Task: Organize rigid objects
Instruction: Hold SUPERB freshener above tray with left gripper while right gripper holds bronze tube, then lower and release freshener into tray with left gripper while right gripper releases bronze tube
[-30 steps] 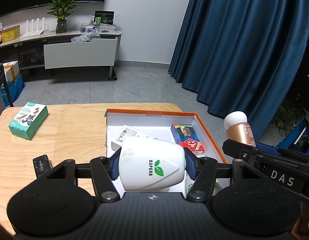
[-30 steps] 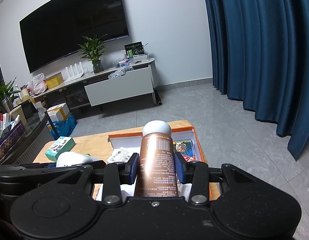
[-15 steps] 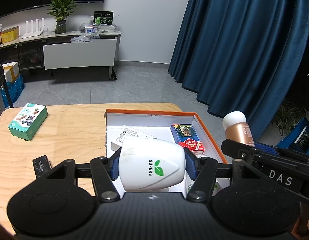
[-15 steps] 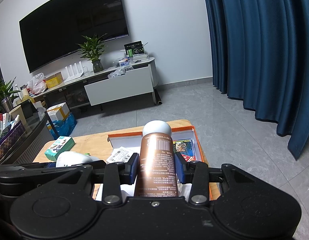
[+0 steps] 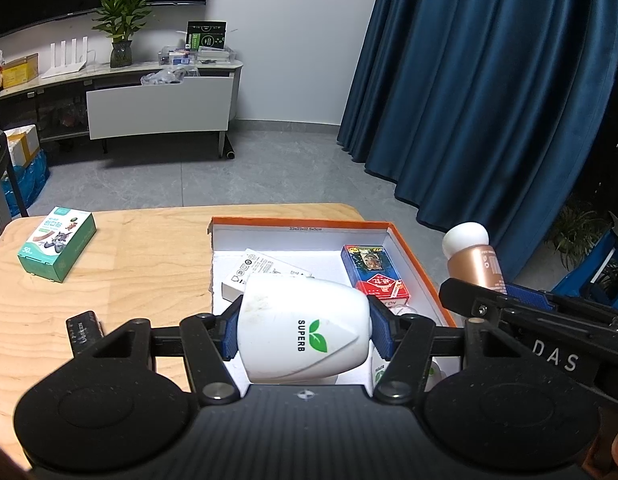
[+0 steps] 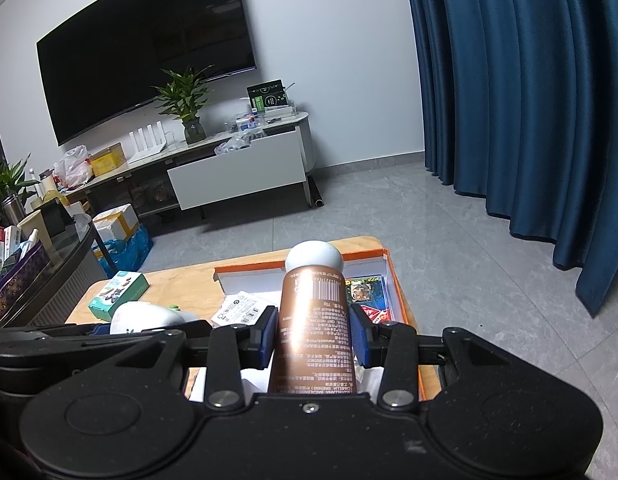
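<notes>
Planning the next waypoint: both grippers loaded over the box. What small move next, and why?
Probably lower the left gripper and set the white SUPERB bottle into the orange-edged box. It hangs above bare white floor, with the card pack to its right; the right gripper holds the copper tube alongside.

A white plastic bottle marked SUPERB with a green leaf logo [image 5: 303, 338] is held above the near end of the shallow white cardboard box with orange rim [image 5: 409, 252]. A copper-coloured cylindrical bottle with a rounded white cap [image 6: 313, 324] is held tilted, cap forward, over the same box's right side. A red and blue card pack [image 5: 373, 274] lies flat inside that box by its right wall.
</notes>
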The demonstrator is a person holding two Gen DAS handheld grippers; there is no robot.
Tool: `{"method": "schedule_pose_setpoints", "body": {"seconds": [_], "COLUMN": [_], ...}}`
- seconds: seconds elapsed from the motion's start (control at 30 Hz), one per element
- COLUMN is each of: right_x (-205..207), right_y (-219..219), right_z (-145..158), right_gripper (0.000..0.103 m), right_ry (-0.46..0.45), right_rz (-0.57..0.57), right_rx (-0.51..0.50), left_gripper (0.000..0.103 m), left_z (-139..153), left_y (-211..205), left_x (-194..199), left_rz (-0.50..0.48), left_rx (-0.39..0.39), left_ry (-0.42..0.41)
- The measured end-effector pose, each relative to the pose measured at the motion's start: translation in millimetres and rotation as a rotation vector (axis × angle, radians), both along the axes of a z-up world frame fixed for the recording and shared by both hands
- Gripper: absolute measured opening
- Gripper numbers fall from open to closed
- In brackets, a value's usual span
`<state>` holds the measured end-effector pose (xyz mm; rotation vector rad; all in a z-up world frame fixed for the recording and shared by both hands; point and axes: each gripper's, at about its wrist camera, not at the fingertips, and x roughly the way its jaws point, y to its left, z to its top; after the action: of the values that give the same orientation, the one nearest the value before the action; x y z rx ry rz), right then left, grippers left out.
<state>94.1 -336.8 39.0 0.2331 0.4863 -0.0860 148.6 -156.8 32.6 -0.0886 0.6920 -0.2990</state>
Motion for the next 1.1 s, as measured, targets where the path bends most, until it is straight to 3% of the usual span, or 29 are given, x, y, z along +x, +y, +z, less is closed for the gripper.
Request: {"method": "schedule_pose_setpoints", "body": {"seconds": [0.47, 1.1], "right_x": [1, 22], "right_y": [0, -13], "right_z": [-9, -31], "right_gripper": [0.047, 0.047], "right_ry": [0.010, 0.091], "right_rz": [0.000, -0.001], "right_rx": [0.005, 0.040], "left_gripper": [0.062, 0.062], "left_z": [-3, -15], "left_y": [-2, 0], "left_x": [1, 9], "left_rz": [0.000, 0.004], "left_rx": [0.004, -0.003], "left_ry": [0.006, 0.040]}}
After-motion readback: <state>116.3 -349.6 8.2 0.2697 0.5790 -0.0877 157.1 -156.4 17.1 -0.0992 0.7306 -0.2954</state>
